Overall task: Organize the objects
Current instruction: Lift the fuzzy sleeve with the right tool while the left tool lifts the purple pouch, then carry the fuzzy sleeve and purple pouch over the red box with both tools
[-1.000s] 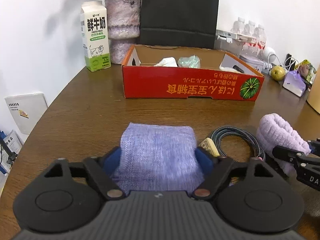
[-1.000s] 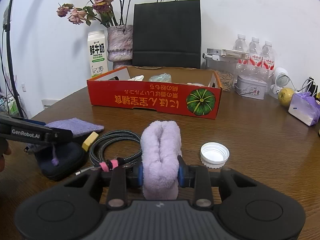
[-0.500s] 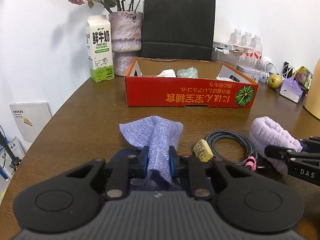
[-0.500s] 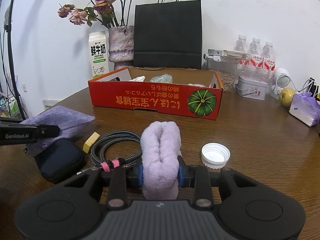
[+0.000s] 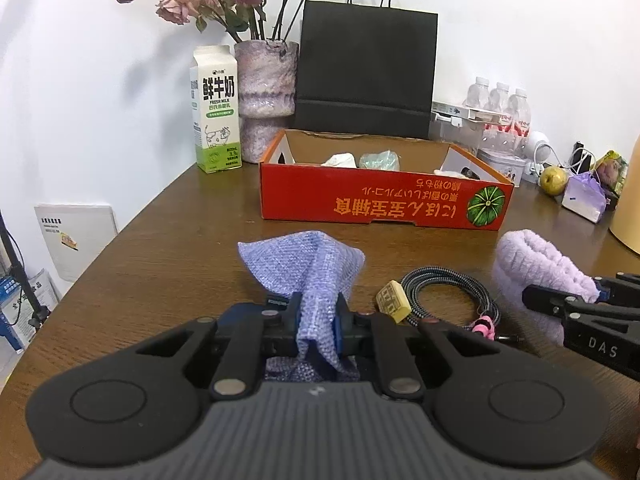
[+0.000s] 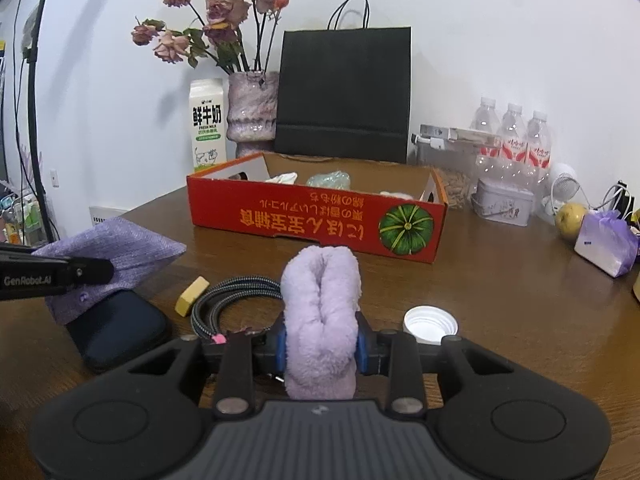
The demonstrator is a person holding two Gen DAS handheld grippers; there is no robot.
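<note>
**Both grippers clamped on purple fabric in front of the red box**

The left gripper (image 5: 317,317) has its jaws pressed together on a blue-purple woven cloth (image 5: 305,264), bunched between the pads and fanning out above them; its lower end is hidden behind the gripper body. Beneath it lies a dark zip pouch (image 6: 116,330), mostly covered in the left view. The right gripper (image 6: 321,347) is clamped on a fluffy lilac towel roll (image 6: 320,292), whose base is hidden by the gripper.

On the wooden table (image 5: 168,248) between them lie a braided cable coil (image 5: 448,294) and a small yellow block (image 5: 393,301); a white bottle cap (image 6: 430,323) sits just right of the towel. Beyond stands the red cardboard box (image 5: 384,200), its contents only partly visible over the wall: crumpled pale items, hard to identify.
</note>
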